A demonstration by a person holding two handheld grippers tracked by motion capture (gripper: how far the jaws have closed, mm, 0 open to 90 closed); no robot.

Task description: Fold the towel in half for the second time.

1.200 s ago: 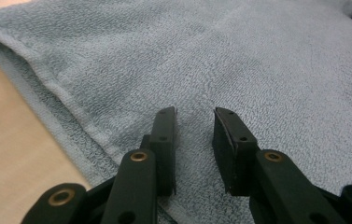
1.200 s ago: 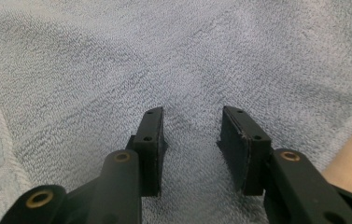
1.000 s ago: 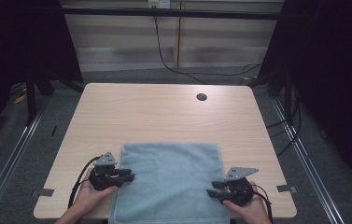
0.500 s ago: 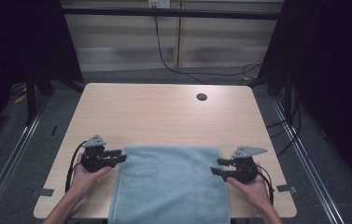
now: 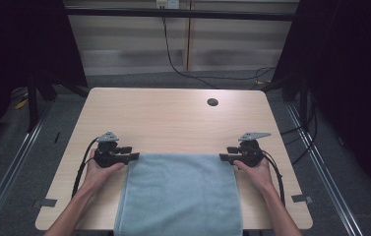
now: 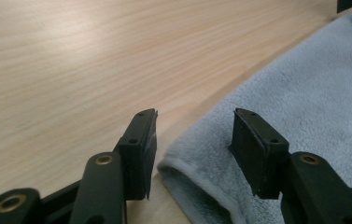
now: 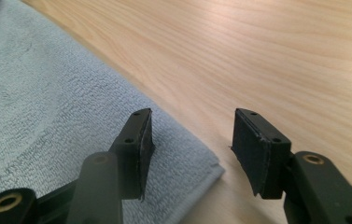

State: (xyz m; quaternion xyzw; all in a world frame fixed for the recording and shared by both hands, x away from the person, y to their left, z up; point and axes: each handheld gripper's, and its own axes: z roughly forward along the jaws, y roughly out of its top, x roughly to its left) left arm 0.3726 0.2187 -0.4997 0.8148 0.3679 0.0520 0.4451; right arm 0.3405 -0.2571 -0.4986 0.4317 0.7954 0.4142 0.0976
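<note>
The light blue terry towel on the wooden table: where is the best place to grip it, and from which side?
Probably at the two far corners of the light blue terry towel, one gripper from each outer side. The towel lies flat, so only its hemmed edges offer a lip. The left gripper and right gripper, jaws just opened, already straddle those corners on the wooden table without pressing.

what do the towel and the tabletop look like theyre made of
The towel looks like terry cloth, pale blue-grey and matte: the gripper views show a fuzzy looped pile and a rolled hem at the corner. The tabletop looks like light wood or a wood-grain laminate, smooth with a faint sheen; which of the two the pictures leave open.
</note>
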